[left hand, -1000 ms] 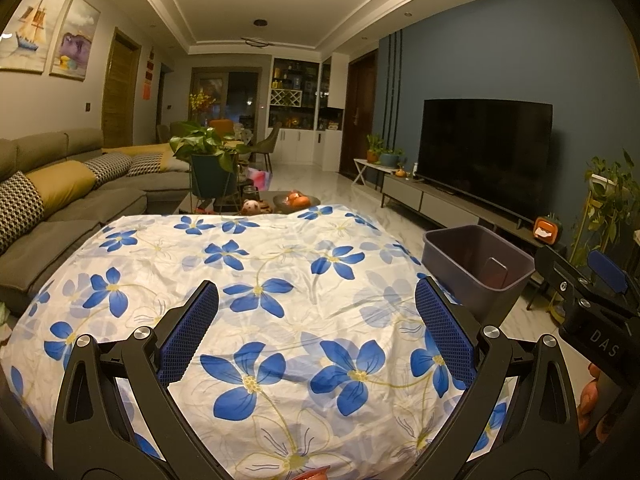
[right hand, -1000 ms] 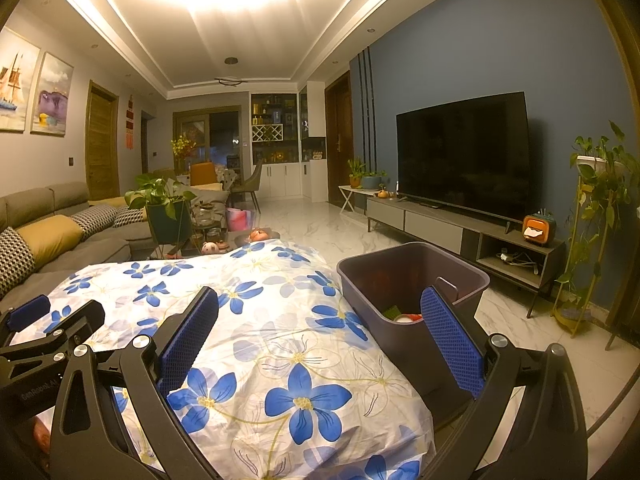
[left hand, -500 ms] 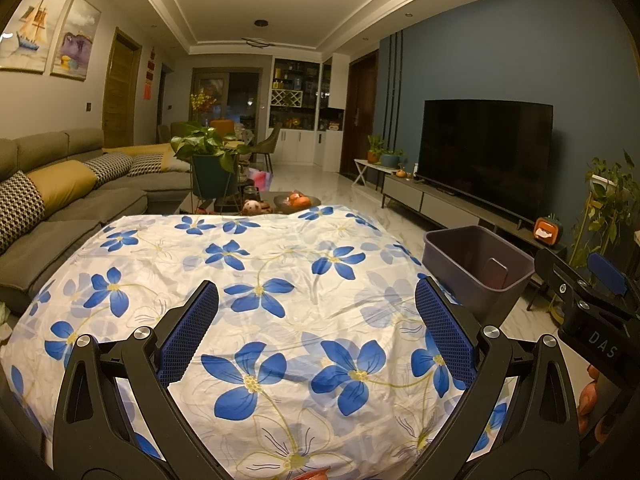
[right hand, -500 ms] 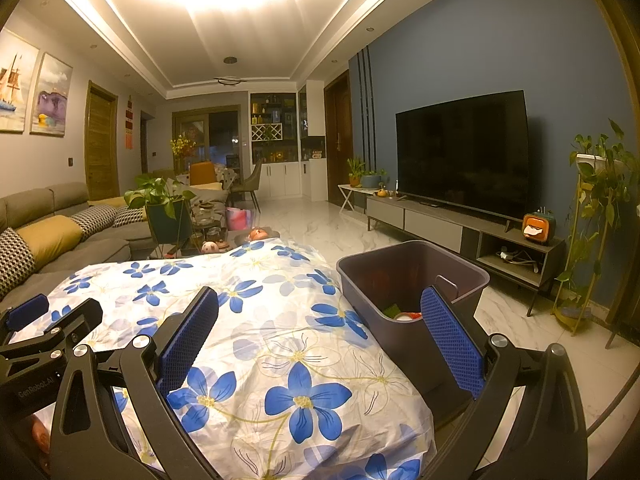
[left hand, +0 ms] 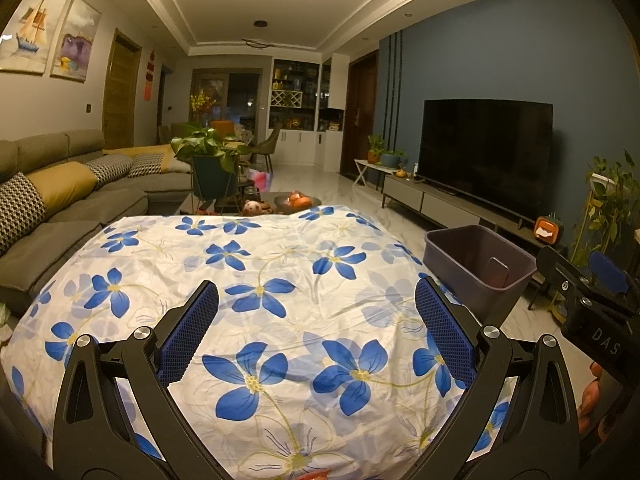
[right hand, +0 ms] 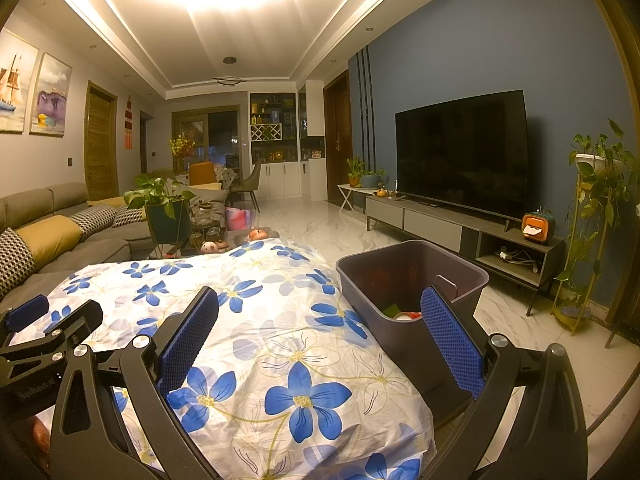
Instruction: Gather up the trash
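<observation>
Your left gripper (left hand: 316,334) and right gripper (right hand: 320,338) both hover with jaws wide, holding nothing, over the flowered cloth (left hand: 280,280) on the table. The purple bin (right hand: 404,280) with trash (right hand: 402,314) sits just behind your right jaw.

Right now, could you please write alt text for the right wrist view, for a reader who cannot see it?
The open right gripper holds nothing above a table under a blue-flowered cloth. A dark bin beside the table holds some trash; behind it are a television and a sofa.
</observation>
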The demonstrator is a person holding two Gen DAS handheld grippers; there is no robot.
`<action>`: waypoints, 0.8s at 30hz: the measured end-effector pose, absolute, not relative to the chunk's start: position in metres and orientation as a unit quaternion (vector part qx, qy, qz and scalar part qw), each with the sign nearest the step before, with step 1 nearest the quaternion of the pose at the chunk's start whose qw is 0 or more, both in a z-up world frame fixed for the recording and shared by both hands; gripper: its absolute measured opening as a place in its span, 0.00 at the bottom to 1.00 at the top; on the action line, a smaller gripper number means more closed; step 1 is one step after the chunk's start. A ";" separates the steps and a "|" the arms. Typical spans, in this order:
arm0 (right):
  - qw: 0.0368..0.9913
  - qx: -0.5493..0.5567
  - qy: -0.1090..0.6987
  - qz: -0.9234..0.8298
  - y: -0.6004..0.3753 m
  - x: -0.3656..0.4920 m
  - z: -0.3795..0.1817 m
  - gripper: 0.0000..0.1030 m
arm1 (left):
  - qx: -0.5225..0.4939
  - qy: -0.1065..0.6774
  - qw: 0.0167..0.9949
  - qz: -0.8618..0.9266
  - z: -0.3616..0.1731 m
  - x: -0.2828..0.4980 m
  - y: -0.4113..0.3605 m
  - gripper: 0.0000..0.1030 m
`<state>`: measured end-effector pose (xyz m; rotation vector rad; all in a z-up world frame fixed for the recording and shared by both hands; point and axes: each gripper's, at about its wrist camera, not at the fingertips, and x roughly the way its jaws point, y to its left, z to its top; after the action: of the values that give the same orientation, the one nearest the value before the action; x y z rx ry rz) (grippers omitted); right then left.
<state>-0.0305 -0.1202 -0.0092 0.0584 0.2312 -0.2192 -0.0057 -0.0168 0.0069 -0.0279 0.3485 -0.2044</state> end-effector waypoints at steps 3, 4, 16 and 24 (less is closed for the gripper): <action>0.987 0.029 0.115 -0.109 -0.120 -0.030 -0.009 0.95 | -0.013 0.172 0.980 -0.103 0.008 -0.004 -0.017 0.94; 0.987 0.029 0.115 -0.109 -0.120 -0.031 -0.009 0.95 | -0.012 0.170 0.980 -0.105 0.009 -0.003 -0.017 0.92; 0.987 0.029 0.115 -0.109 -0.121 -0.031 -0.009 0.95 | -0.003 0.167 0.981 -0.101 0.003 -0.001 -0.017 0.80; 0.987 0.029 0.115 -0.109 -0.121 -0.030 -0.009 0.95 | -0.003 0.166 0.981 -0.102 0.002 -0.001 -0.017 0.80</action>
<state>-0.0305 -0.1206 -0.0086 0.0593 0.2315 -0.2191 -0.0011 -0.0165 0.0024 -0.0057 0.3350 -0.2049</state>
